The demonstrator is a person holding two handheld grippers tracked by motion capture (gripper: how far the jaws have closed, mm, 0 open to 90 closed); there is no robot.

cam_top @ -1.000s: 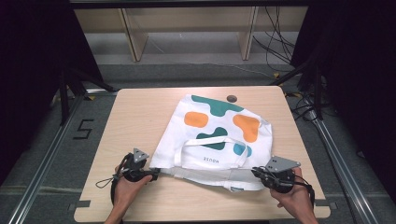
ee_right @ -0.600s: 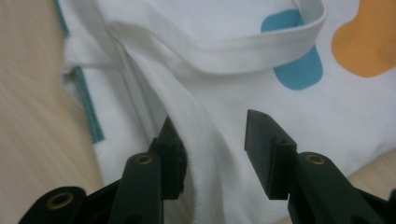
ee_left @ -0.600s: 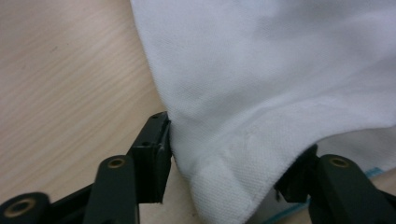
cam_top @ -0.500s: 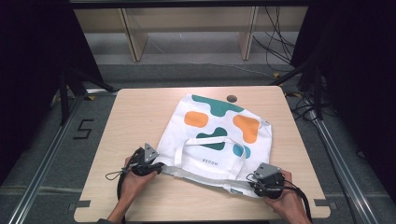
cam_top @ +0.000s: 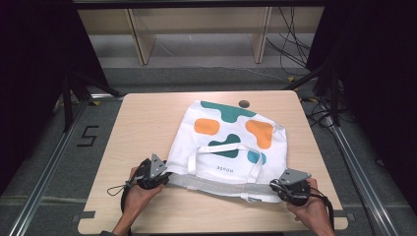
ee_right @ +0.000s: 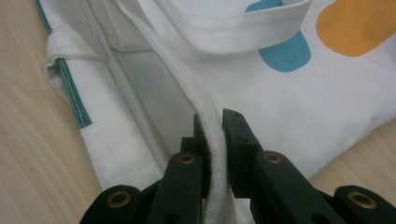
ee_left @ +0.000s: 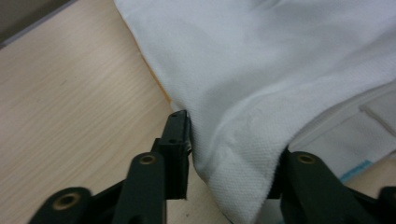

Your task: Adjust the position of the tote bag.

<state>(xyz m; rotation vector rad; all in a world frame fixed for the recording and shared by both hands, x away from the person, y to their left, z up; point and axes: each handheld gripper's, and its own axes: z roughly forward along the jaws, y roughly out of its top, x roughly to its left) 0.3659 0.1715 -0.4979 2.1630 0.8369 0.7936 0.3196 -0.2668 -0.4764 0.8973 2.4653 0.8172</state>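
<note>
On the table (cam_top: 147, 123): bag (cam_top: 231, 142) flat, mid-right, mouth near.
Left gripper (cam_top: 160, 178): I pinch the bag's near-left corner.
Right gripper (cam_top: 281, 188): I clamp the bag's near-right rim hem.

Light wooden table (cam_top: 147, 118), small dark disc (cam_top: 243, 103) near its far edge, floor marking 5 (cam_top: 87, 136)
</note>
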